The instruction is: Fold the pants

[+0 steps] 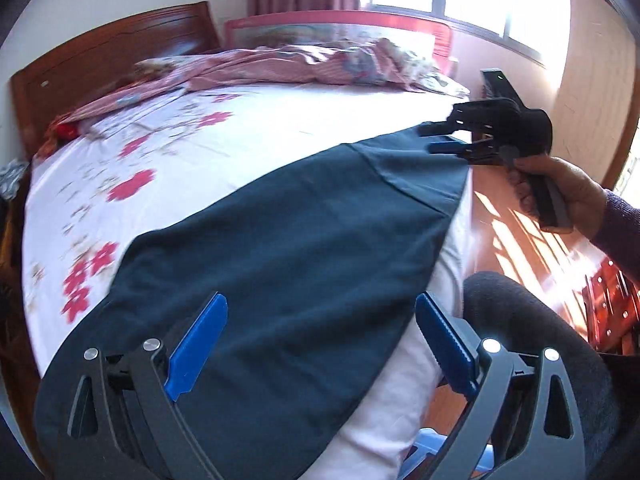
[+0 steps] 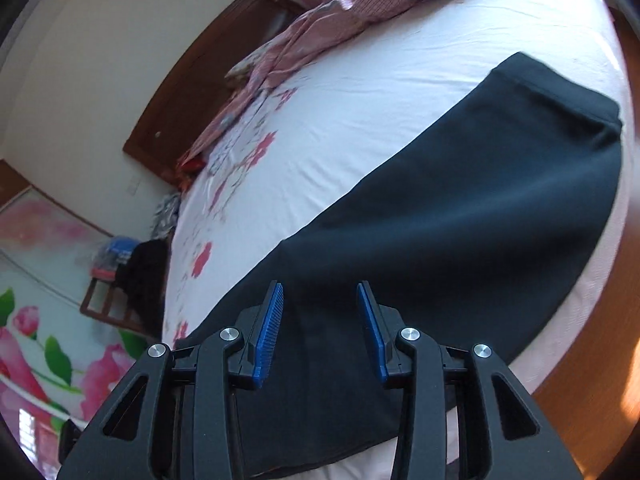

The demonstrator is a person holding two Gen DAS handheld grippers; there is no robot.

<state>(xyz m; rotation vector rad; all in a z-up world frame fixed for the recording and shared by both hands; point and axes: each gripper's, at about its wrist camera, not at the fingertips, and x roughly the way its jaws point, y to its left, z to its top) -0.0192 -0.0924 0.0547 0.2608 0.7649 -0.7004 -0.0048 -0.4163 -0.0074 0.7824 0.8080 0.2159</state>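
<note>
Dark teal pants [image 1: 288, 236] lie flat along the near edge of the bed, also in the right wrist view [image 2: 460, 208]. My left gripper [image 1: 320, 316] is open above one end of the pants, blue pads wide apart. My right gripper [image 1: 434, 138] shows in the left wrist view at the far end of the pants, jaws apart over the fabric edge. In its own view the right gripper [image 2: 320, 312] is open with the pants beneath it. The band end of the pants [image 2: 560, 92] lies near the bed's edge.
The bed has a white sheet with red flowers [image 1: 132, 184]. A crumpled pink quilt [image 1: 280, 64] lies at the headboard side. The wooden floor [image 1: 520, 240] and my knee [image 1: 540, 340] are to the right. A stool with clothes [image 2: 120, 276] stands by the bed.
</note>
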